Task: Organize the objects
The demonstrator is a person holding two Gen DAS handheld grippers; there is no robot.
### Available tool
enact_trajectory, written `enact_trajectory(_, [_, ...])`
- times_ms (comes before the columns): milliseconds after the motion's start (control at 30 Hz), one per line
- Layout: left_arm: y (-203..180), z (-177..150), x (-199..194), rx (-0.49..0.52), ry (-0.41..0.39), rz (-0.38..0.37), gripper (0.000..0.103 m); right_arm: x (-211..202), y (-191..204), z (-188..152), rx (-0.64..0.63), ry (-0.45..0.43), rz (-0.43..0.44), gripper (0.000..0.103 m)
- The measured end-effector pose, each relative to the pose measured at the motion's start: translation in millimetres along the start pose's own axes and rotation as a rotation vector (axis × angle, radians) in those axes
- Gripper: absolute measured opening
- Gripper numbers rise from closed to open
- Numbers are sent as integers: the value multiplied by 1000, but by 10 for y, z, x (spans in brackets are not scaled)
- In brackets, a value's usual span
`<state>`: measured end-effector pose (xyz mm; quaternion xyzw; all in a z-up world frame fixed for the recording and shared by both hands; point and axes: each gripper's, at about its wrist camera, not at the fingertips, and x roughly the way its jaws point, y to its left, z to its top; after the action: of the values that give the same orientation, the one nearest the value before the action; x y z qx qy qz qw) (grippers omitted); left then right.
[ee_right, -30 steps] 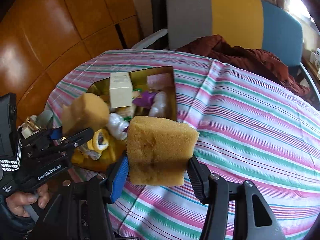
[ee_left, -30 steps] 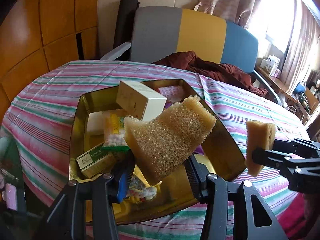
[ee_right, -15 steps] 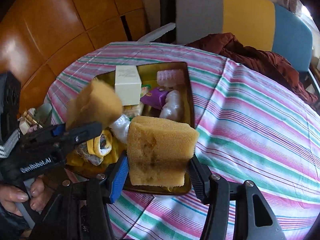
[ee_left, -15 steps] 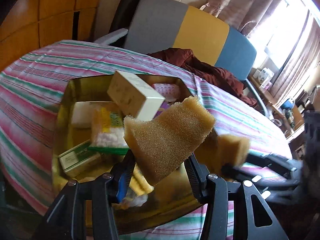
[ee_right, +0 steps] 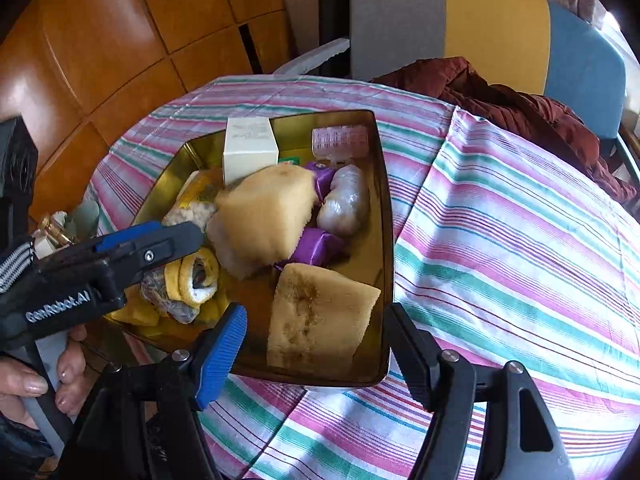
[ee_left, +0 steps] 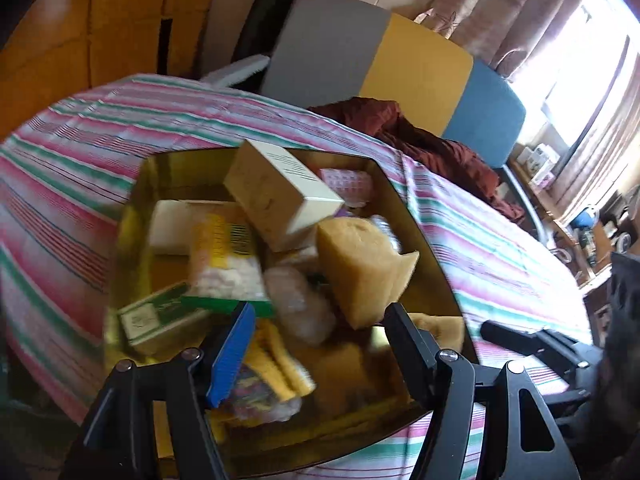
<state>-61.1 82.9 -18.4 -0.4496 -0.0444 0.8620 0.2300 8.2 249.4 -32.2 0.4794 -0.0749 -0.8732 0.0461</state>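
Around the striped tablecloth (ee_right: 500, 240) you see only furniture and cloth. Behind it stands a chair (ee_right: 492, 28) with a back in grey, yellow and blue panels. A dark red garment (ee_right: 512, 104) lies on its far edge, before that chair. Left of it are orange wooden panels (ee_right: 100, 44). To its right, curtains (ee_left: 516, 12) hang beside a bright window.

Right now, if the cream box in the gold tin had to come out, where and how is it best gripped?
Grip the cream box across its two long side faces, coming from above. It leans tilted on other items against the gold tin's far wall, so its upper end stands clear, though its lower end is crowded.
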Motion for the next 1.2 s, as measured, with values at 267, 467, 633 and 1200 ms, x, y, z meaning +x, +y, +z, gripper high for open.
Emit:
enact_trajectory(267, [-49, -85, -287, 87, -130, 206, 84, -52, 141, -49, -11, -40, -24, 77])
enact_trajectory(467, [-121, -109, -448, 109, -191, 270, 97, -99, 286, -120, -52, -84, -95, 79])
enact_trajectory(633, [-188, -134, -504, 118, -205, 284, 103, -151, 284, -149, -49, -101, -116, 79])
enact_trajectory(1200, [-230, -289, -551, 79, -170, 305, 103, -322, 222, -230, 10, -150, -184, 79])
